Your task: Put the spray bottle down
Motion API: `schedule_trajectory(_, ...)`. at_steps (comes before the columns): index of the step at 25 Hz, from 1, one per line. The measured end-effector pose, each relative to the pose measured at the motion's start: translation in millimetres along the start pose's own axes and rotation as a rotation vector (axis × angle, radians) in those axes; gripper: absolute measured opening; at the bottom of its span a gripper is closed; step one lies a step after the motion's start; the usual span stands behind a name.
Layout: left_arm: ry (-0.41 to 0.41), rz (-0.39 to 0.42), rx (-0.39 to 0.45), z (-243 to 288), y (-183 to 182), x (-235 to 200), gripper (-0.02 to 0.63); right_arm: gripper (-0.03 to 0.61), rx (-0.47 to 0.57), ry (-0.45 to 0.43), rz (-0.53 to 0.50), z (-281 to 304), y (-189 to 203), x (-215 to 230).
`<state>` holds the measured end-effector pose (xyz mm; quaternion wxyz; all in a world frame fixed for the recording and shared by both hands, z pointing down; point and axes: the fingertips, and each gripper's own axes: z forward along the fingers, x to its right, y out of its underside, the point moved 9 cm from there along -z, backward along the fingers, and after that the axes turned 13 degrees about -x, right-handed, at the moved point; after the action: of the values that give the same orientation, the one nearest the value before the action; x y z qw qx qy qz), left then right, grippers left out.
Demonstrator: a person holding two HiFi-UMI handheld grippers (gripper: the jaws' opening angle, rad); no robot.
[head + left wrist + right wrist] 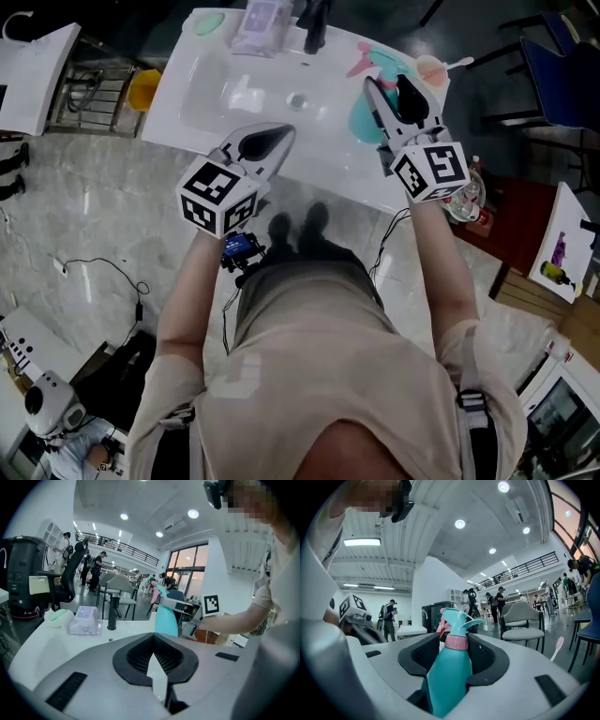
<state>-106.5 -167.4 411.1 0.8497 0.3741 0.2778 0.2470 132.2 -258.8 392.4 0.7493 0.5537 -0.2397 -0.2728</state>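
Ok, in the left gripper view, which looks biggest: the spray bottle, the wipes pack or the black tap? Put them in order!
1. spray bottle, biggest, though it may just be nearer the camera
2. wipes pack
3. black tap, tall but thin, so smallest

spray bottle [447, 677]: teal body, pink collar, teal trigger head
washbasin [202, 94]: white
tap [314, 23], at twelve o'clock: black
marker cube [431, 171]: patterned in black and white squares

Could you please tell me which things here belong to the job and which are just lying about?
Job: spray bottle, right gripper holding it, sink counter as likely landing spot.
Lying about: wipes pack, faucet, green item, cup, empty left gripper.
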Motion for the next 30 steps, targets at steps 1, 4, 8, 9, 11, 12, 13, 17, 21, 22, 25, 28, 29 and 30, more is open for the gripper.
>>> schedule_trajectory(1, 0.000, -0.007, -0.002, 1.9, 0.4, -1.0, 0.005, 0.193, -0.001, -0.003, 0.001, 0.3, 0.7, -0.4)
schedule_trajectory(4, 0.003, -0.023, -0.001, 7.5, -1.5, -4.3, 0.005, 0.193, -0.007, -0.009, -0.003, 3.5, 2.3, 0.0)
schedule_trajectory(8, 0.010, -0.020, -0.010, 16.8, -3.1, -4.2, 0.005, 0.193, -0.013, 0.000, -0.003, 7.5, 6.8, 2.2)
schedule_trajectory(9, 0.012, -0.021, -0.012, 18.4, -2.8, -3.9, 0.005, 0.193, -0.015, 0.000, 0.000, 8.9, 8.4, 2.4)
schedule_trajectory(11, 0.014, -0.025, -0.015, 22.4, -3.6, -4.7, 0.005, 0.193, -0.014, -0.001, 0.004, 12.7, 10.0, 4.3)
schedule_trajectory(12, 0.014, -0.026, -0.016, 25.0, -4.6, -5.1, 0.005, 0.193, -0.014, 0.000, 0.005, 14.2, 10.4, 6.3)
schedule_trajectory(13, 0.013, -0.025, -0.019, 27.8, -5.5, -5.1, 0.005, 0.193, -0.013, 0.002, 0.005, 15.3, 10.8, 8.6)
schedule_trajectory(17, 0.011, -0.030, -0.027, 35.0, -8.2, -3.8, 0.005, 0.193, -0.004, 0.010, 0.023, 18.8, 13.3, 16.6)
schedule_trajectory(21, 0.007, -0.030, -0.042, 41.4, -9.8, -0.2, 0.005, 0.193, 0.001, 0.023, 0.035, 25.3, 18.5, 25.3)
schedule_trajectory(22, 0.008, -0.030, -0.044, 43.5, -9.6, 1.5, 0.005, 0.193, -0.001, 0.026, 0.034, 27.7, 20.1, 27.6)
schedule_trajectory(25, 0.012, -0.033, -0.057, 50.6, -6.9, 6.6, 0.005, 0.193, -0.002, 0.033, 0.032, 34.2, 24.0, 32.8)
schedule_trajectory(28, 0.008, -0.036, -0.074, 56.4, -4.9, 9.9, 0.005, 0.193, 0.003, 0.025, 0.033, 40.7, 27.1, 37.3)
schedule_trajectory(29, 0.005, -0.036, -0.077, 57.6, -4.9, 10.5, 0.005, 0.195, 0.003, 0.021, 0.032, 43.2, 28.3, 38.9)
schedule_trajectory(30, 0.001, -0.037, -0.078, 58.7, -4.8, 10.9, 0.005, 0.193, 0.001, 0.018, 0.029, 45.2, 29.5, 40.6)
